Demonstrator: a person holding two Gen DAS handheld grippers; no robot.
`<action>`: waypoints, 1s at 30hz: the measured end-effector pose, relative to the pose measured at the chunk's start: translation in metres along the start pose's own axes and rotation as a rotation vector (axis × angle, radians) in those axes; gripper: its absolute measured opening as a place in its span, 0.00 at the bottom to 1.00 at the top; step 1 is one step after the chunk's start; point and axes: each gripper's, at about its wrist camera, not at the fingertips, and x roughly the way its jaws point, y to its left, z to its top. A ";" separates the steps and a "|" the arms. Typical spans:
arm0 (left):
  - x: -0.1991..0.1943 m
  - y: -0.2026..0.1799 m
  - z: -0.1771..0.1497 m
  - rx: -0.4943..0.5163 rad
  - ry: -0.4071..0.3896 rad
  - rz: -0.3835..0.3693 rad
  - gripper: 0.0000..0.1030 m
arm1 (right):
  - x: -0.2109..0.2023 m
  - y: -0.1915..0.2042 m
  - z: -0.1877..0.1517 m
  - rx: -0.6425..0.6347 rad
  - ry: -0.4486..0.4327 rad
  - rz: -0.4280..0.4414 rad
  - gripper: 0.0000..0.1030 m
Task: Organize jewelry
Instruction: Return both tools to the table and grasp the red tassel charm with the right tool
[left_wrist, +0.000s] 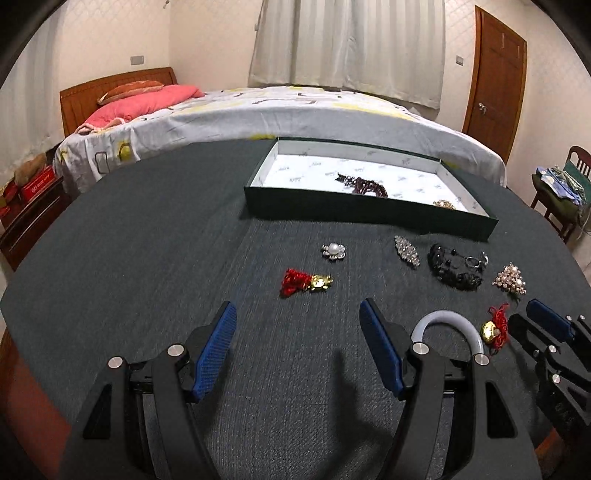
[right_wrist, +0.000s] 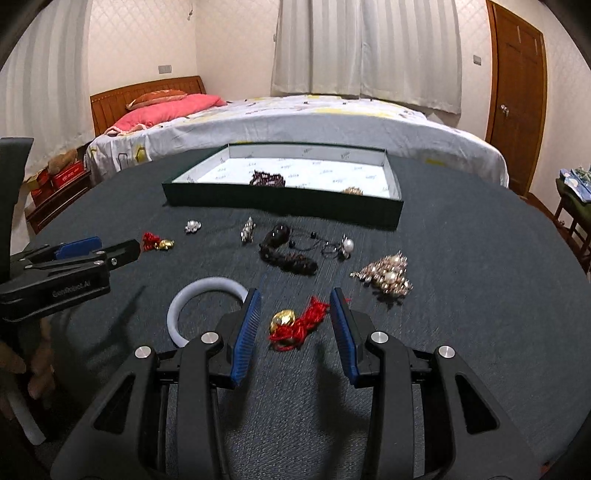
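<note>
On the dark cloth table lies a red-tasselled gold charm (left_wrist: 306, 282), just ahead of my open left gripper (left_wrist: 298, 306). A second red-and-gold charm (right_wrist: 295, 325) lies between the fingers of my right gripper (right_wrist: 295, 295); the blue pads stand apart from it, so this gripper is open. A white bangle (right_wrist: 199, 299) rests to its left. Farther back are a pearl brooch (left_wrist: 333, 252), a crystal brooch (left_wrist: 406, 251), a black beaded piece (right_wrist: 288, 254) and a gold crystal brooch (right_wrist: 388, 275). The green tray (left_wrist: 369, 216) holds dark red beads (left_wrist: 364, 184) and a small gold piece (left_wrist: 445, 204).
A bed (left_wrist: 295, 110) runs behind the table, with a wooden door (left_wrist: 495, 85) at the right and a chair (left_wrist: 565, 192) with clothes beside it. A person's hand (right_wrist: 22, 369) holds the left gripper (right_wrist: 118, 245) at the left edge.
</note>
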 end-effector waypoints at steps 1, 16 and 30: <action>0.000 0.001 0.000 -0.003 0.002 0.000 0.65 | 0.002 0.000 -0.001 0.002 0.005 0.000 0.37; 0.003 -0.002 -0.004 0.012 0.012 -0.001 0.65 | 0.025 0.004 -0.008 -0.005 0.093 -0.018 0.35; 0.002 -0.016 -0.006 0.046 0.021 -0.031 0.65 | 0.014 -0.009 -0.005 0.020 0.057 -0.015 0.19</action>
